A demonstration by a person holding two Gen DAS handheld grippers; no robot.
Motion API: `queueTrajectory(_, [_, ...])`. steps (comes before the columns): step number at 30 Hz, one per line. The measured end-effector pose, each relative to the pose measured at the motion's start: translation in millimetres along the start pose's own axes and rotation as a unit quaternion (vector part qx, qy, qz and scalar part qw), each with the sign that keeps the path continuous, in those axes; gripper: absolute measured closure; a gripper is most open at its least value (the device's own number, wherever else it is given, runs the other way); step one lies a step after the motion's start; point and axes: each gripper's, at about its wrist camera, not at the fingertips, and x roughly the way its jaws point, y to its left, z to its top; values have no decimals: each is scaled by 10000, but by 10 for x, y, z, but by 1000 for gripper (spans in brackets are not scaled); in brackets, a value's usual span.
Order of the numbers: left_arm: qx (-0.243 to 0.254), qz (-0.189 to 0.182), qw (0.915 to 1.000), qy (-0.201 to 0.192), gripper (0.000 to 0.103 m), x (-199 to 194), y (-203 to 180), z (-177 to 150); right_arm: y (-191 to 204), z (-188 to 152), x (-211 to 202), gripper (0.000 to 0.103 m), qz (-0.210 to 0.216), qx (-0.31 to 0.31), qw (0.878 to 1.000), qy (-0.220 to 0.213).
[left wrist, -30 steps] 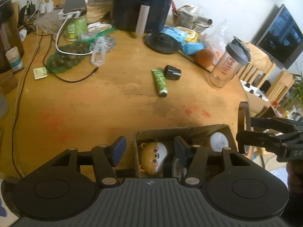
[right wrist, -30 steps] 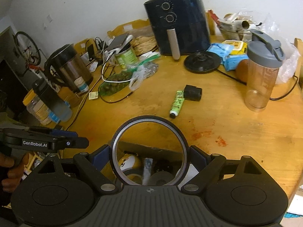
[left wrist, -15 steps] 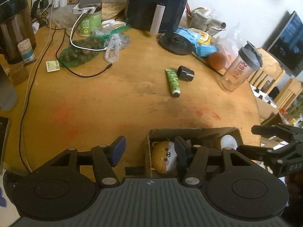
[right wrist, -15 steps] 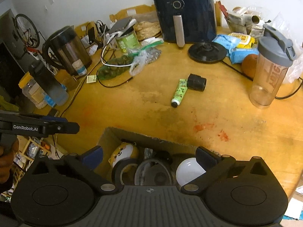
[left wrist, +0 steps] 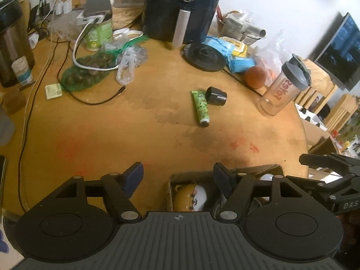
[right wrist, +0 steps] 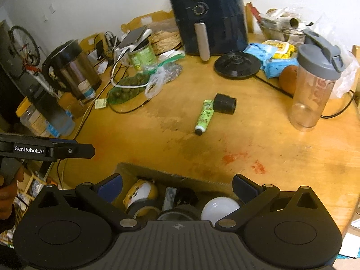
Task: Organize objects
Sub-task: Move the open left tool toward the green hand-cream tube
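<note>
A cardboard box (right wrist: 171, 176) sits at the table's near edge, holding a hamster toy (right wrist: 140, 192), a tape roll, a round lens ring (right wrist: 177, 213) and a white bulb (right wrist: 219, 208). The box also shows in the left wrist view (left wrist: 247, 171). A green tube (right wrist: 205, 117) and a black cylinder (right wrist: 225, 106) lie mid-table, also in the left wrist view (left wrist: 201, 108). My right gripper (right wrist: 177, 184) is open and empty above the box. My left gripper (left wrist: 177, 175) is open and empty at the box's left end.
A dark air fryer (right wrist: 208, 15), kettle (right wrist: 72, 69), shaker bottle (right wrist: 315, 90), orange (left wrist: 255, 77), kettle base (right wrist: 237, 65), bagged nuts (left wrist: 87, 72), green can and cables crowd the back of the round wooden table (right wrist: 281, 153). Chairs stand to the right.
The right gripper let the round lens ring go into the box, opened and pulled back. Both grippers rose and drew back a little.
</note>
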Motion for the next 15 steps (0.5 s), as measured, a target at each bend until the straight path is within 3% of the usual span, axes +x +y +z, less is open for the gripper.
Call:
queueTrajectory(5, [149,-99,9998,-21,35,50,-84,184,-125,97,-21,0,-103,254,9995,-160])
queueTrajectory(15, [315,-75,9982,-503,35,-20,-167,546,-301,275,-244,0,-400,383,9961,-685])
